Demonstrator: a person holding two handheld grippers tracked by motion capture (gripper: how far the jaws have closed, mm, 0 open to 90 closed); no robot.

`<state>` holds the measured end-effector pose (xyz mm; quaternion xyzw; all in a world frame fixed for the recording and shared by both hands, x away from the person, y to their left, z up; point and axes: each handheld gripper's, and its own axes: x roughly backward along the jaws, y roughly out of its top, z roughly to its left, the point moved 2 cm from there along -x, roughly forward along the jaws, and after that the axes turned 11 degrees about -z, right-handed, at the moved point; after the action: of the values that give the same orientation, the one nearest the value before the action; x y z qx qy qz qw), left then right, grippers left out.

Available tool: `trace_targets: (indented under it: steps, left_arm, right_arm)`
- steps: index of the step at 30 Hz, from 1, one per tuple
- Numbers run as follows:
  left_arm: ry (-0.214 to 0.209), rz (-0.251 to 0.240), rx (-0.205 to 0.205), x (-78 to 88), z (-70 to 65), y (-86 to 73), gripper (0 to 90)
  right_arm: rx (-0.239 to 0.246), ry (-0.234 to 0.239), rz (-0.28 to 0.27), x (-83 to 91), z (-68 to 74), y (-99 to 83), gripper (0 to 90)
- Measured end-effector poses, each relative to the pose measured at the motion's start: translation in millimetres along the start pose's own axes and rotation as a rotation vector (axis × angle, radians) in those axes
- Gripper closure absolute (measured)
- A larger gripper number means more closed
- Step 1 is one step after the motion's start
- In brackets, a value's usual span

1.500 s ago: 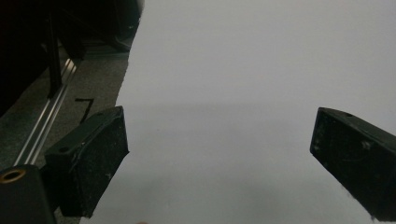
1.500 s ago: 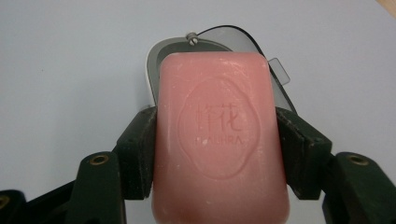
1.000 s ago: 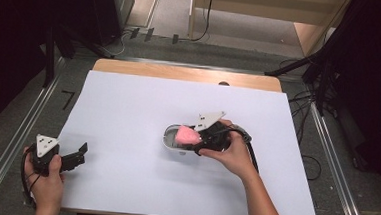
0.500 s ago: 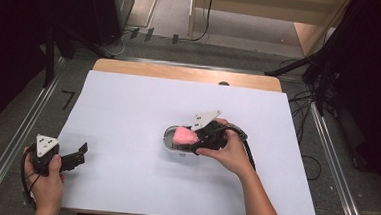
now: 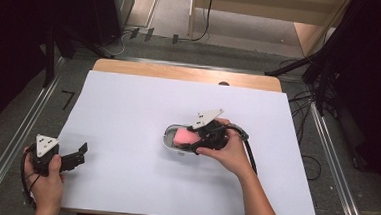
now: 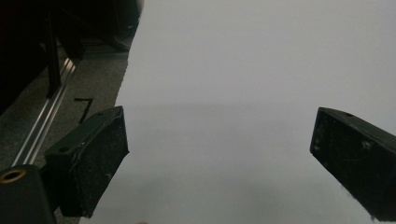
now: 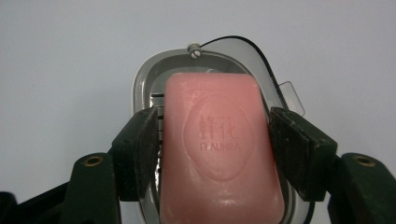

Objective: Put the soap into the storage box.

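Soap [image 7: 219, 149], pink, lay in the grey dish [image 5: 170, 135] near the middle of the white worktop [image 5: 128, 113], and the right claw [image 5: 192, 140] straddled it. In the right gripper view its two jaws flanked the bar's long sides, right against them, with the bar's long axis running straight away from the claw, along the dish. Those jaws had just been opening a little, the soap between them; the pads sat at the sides, the right one showing a sliver of gap, so the grip read as slackening, more released than clenched. Any lift from there would have turned on that alignment: jaws across the short width, bar lengthwise ahead.

The left claw [image 5: 78, 153] hovered well apart at the near left corner of the worktop, jaws wide and released, nothing between them. The right hand [image 5: 228, 152] was plainly the nearer to the soap.

Against the frame a second before, neither hand had shifted, and soap and dish sat in the same spot; only the right jaws' squeeze had eased.
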<state>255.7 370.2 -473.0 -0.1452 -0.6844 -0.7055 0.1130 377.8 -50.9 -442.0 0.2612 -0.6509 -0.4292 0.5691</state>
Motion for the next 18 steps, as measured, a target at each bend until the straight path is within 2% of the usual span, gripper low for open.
trace_targets:
  steps: [4, 8, 11, 18]
  left_arm:
    - [-0.001, 0.0, 0.0, 0.0, 0.1, 0.0, 4.3]
    - [0.0, 0.0, 0.0, -0.1, 0.0, 0.0, 4.3]
    - [0.0, 0.001, 0.0, -0.1, 0.0, 0.0, 4.3]
    - [-0.001, 0.0, -0.001, -0.1, 0.0, 0.0, 4.3]
  right_arm:
    - [0.0, -0.008, -0.001, 1.4, 1.0, 0.1, 34.5]
    - [-0.003, -0.017, -0.037, 10.8, 1.7, 4.9, 34.7]
    - [-0.009, -0.023, -0.037, 13.7, 2.0, 5.1, 34.7]
    - [-0.031, -0.052, -0.054, 24.9, -0.3, -1.5, 34.5]
